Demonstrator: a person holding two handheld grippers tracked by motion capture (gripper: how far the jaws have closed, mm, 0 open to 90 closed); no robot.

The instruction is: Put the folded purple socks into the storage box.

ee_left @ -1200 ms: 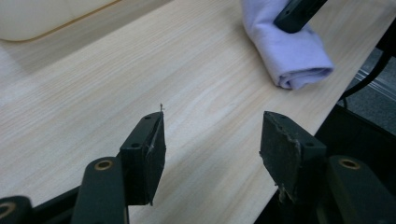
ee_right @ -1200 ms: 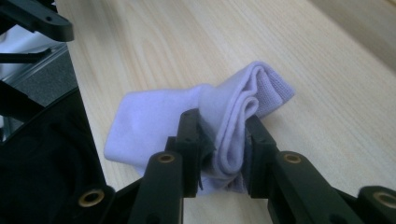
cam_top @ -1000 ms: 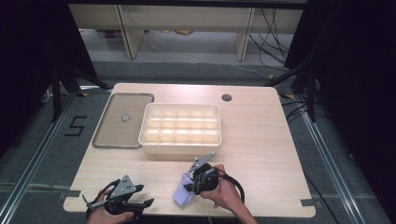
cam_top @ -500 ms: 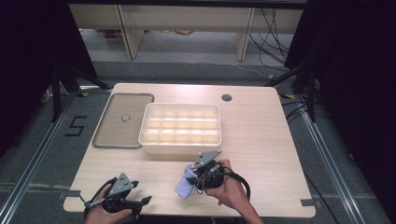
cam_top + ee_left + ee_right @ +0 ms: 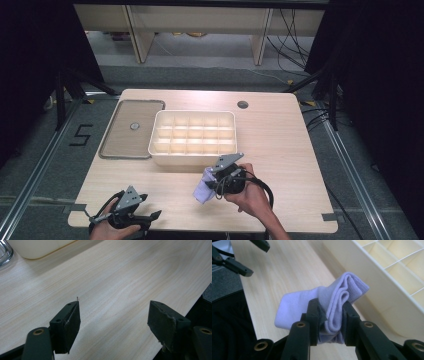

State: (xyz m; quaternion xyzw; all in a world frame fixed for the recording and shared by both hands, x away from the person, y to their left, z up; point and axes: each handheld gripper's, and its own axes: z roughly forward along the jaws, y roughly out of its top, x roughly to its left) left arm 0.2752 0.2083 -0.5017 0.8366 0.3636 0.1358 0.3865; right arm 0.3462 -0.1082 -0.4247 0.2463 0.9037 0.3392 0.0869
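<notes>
- Jaws of my right gripper [image 5: 329, 315] clamp a folded lilac sock [image 5: 324, 302], lifted a little higher off the table [image 5: 300, 150] than a second ago.
- Jaws of my left gripper [image 5: 113, 322] have just been opening; they stand wide with nothing between them.
- Just beyond the sock sits the cream divided tray [image 5: 192, 157], its lid [image 5: 125, 130] beside it.

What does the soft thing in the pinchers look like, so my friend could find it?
Find the cream plastic tray with many small compartments in the middle of the wooden table. Just in front of it, the right gripper pinches a folded pale lilac fabric piece. It is the one soft, purple thing there.
</notes>
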